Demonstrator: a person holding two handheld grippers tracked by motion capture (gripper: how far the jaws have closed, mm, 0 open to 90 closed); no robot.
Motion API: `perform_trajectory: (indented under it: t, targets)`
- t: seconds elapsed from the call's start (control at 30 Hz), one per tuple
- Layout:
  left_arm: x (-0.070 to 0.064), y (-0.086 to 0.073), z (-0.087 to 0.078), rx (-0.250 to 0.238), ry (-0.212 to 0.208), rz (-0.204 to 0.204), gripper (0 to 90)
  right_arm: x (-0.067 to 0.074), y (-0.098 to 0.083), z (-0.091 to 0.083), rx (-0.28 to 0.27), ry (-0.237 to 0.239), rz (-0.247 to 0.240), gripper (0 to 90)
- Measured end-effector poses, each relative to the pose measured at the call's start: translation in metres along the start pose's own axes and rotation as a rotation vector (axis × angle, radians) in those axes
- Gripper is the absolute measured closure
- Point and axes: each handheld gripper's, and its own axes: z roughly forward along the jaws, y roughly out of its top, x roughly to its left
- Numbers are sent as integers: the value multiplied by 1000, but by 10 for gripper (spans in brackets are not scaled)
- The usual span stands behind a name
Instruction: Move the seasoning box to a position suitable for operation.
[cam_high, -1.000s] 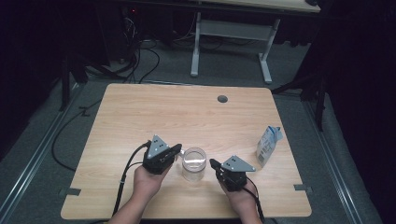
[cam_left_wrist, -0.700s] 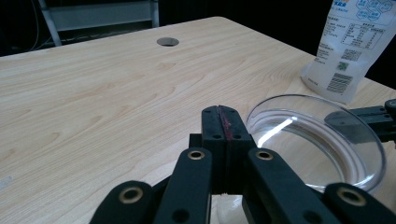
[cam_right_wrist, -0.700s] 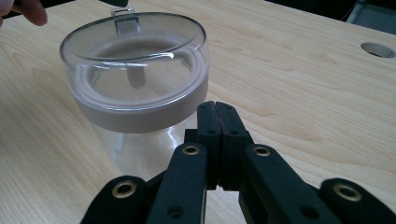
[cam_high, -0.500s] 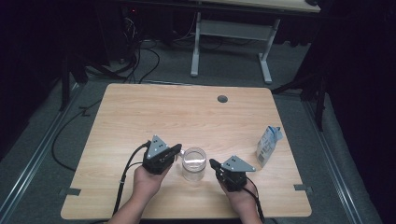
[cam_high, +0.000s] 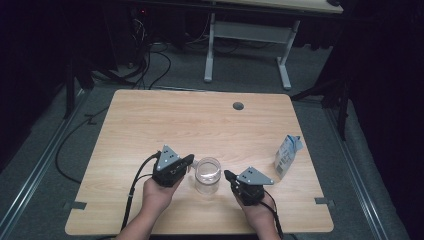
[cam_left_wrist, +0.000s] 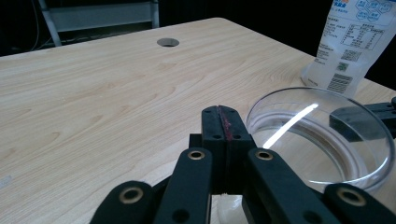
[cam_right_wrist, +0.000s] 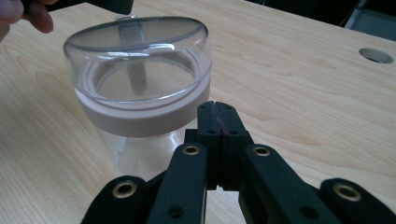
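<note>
A clear jar (cam_high: 207, 175) with a transparent domed lid and a pale collar stands upright near the table's front edge, between my two grippers. In the right gripper view the jar (cam_right_wrist: 140, 88) is just ahead and left of my shut right gripper (cam_right_wrist: 217, 109). In the left gripper view the jar's lid (cam_left_wrist: 322, 135) lies just right of my shut left gripper (cam_left_wrist: 223, 119). From above, the left gripper (cam_high: 189, 161) sits beside the jar's left side and the right gripper (cam_high: 228, 175) beside its right. Nothing is between either pair of jaws.
A white and blue printed pouch (cam_high: 287, 156) stands near the table's right edge, also seen upright in the left gripper view (cam_left_wrist: 352, 42). A round cable hole (cam_high: 238, 106) is at the table's (cam_high: 150, 120) far side. Cables trail off the front edge.
</note>
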Motion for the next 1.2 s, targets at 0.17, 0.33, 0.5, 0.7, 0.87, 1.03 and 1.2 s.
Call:
perform_trajectory:
  t: [0.17,0.33,0.5,0.7,0.87,1.03,1.2]
  targets:
    - [0,0,0,0,-1,-1,900,3,3,-3,-16,0,-10,899]
    - [0,0,0,-2,0,-1,900,3,3,-3,-17,-3,-16,899]
    - [1,-1,0,-2,-3,-2,900,4,3,-3,-17,-2,-14,899]
    - [2,-2,0,-4,-2,-7,900,4,3,-4,-22,-1,-15,899]
    - [2,-2,0,-4,-3,-8,900,8,7,-7,-48,6,-23,898]
    - [2,-2,-1,-2,-1,-11,900,16,11,-9,-61,33,-39,900]
    - [1,-5,-13,-24,1,-7,900,18,12,-9,-57,41,-39,900]
